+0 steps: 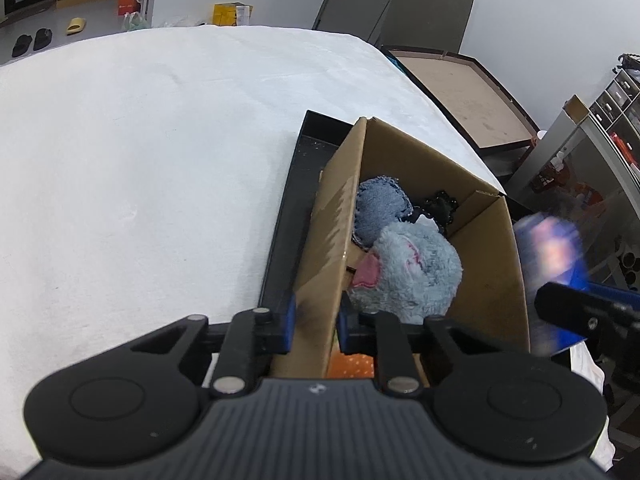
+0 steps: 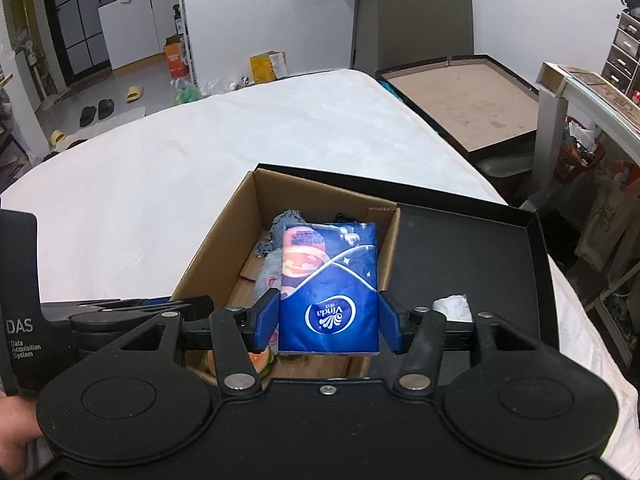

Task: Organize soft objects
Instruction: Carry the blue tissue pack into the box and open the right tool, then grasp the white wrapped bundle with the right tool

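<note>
Pinching tissue pack (image 2: 329,286), right claw (image 2: 328,320) closed

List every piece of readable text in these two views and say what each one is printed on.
"Vinda", seen upside down: on the blue tissue pack held in the right tool.
"DAS" and "Data Acquisition System": on the body of the left tool, seen in the right wrist view.
Small characters beside the Vinda logo, and print on the orange carton and yellow box on the floor: too small to read.
</note>
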### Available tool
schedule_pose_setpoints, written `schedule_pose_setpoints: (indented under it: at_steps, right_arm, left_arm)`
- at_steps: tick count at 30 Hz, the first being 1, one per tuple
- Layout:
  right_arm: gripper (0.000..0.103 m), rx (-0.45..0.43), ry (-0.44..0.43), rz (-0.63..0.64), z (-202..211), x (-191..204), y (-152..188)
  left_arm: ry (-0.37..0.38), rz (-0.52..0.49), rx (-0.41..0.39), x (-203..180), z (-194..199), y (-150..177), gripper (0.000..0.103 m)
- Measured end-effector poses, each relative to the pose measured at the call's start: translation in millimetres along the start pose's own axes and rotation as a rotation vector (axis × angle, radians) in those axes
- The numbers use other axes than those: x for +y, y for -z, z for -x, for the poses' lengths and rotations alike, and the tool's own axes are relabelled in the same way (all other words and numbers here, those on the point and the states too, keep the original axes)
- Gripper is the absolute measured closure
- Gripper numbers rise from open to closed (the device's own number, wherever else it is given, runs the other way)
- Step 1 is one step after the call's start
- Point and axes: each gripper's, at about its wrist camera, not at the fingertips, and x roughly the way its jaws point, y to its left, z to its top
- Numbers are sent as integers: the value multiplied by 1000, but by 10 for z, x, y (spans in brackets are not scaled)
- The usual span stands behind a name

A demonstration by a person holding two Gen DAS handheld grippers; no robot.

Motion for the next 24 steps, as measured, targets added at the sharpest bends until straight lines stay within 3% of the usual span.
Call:
schedule_pose_setpoints:
  at_steps: [5, 10, 24]
  right_arm:
    - [37, 5, 23, -8, -1, -14, 34]
    - [19, -4, 52, -3, 33, -45, 65]
    - [16, -17, 79, -11, -4, -398, 192]
  left_arm:
    - [2, -3, -3, 0, 13, 11, 84]
    - [3, -1, -2, 5, 16, 9, 84]
    - [-34, -39, -26, -75, 80, 3, 80]
